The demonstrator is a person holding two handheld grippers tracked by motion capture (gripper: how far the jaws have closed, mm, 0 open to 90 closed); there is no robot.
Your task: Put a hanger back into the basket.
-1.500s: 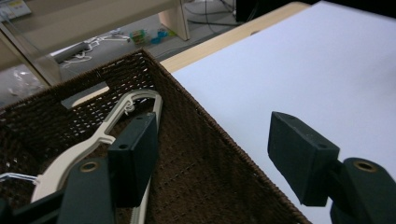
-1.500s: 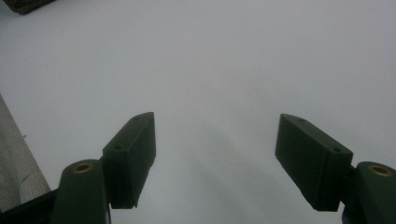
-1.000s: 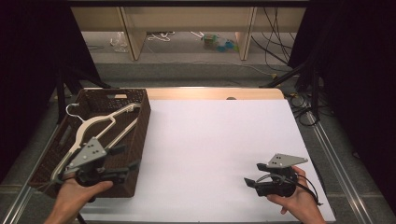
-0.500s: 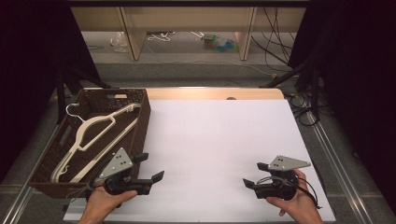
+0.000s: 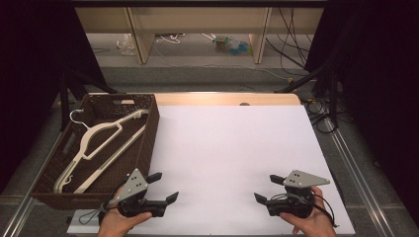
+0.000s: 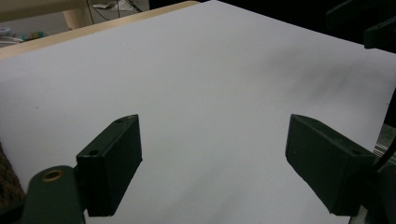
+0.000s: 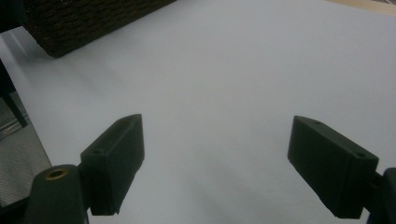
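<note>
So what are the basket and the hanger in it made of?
The basket looks like dark brown woven wicker or a plastic imitation: its walls show a plaited weave, matte. The clothes hanger lying inside looks like cream plastic or painted wood, smooth and evenly coloured; its hook looks like thin pale metal wire. I can't tell for sure.

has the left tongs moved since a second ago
Yes. The left tongs have come off the basket's near corner, rightward onto the white table. Their jaws have just been opening, nothing between them.
</note>
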